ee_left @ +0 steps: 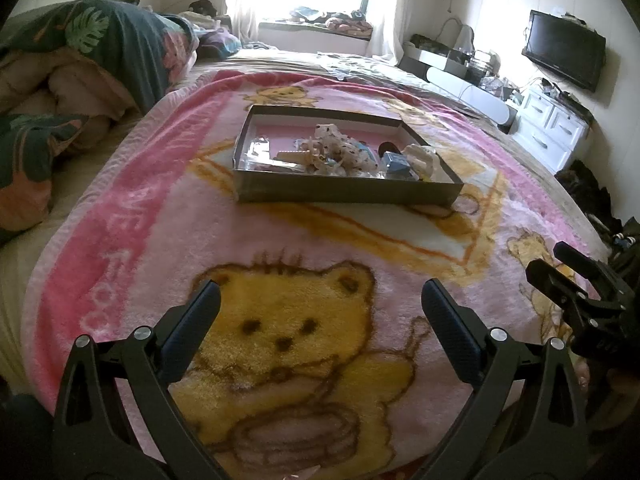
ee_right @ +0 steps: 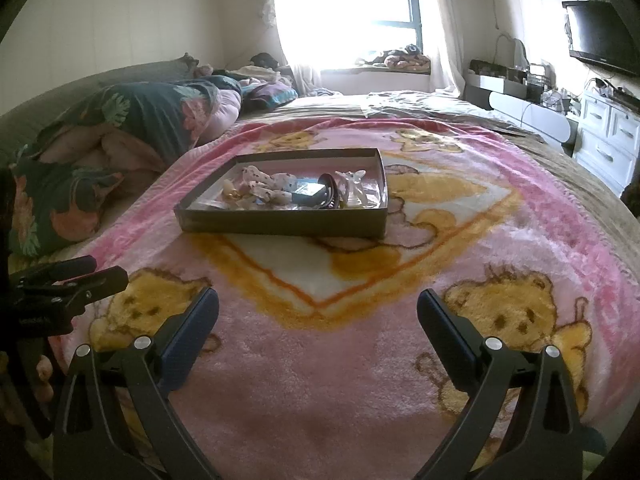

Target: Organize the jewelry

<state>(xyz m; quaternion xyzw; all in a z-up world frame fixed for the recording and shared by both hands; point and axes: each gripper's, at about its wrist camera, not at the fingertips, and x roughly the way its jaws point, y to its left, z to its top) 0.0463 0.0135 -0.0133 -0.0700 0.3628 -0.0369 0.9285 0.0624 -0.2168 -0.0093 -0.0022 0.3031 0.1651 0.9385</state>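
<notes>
Left tool (ee_left: 320,300) wide apart, empty, right tool (ee_right: 318,308) likewise, above blanket (ee_right: 320,360), tray (ee_left: 344,194) ahead.

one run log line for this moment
left gripper: open, empty | right gripper: open, empty | tray: on pink blanket, holding jewelry | contact: none

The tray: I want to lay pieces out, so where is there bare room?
Inside the tray, only the pink floor along the far wall is free; the near half is crowded. The blanket is bare between the tray's near wall and both open grippers, and left of the tray.
</notes>
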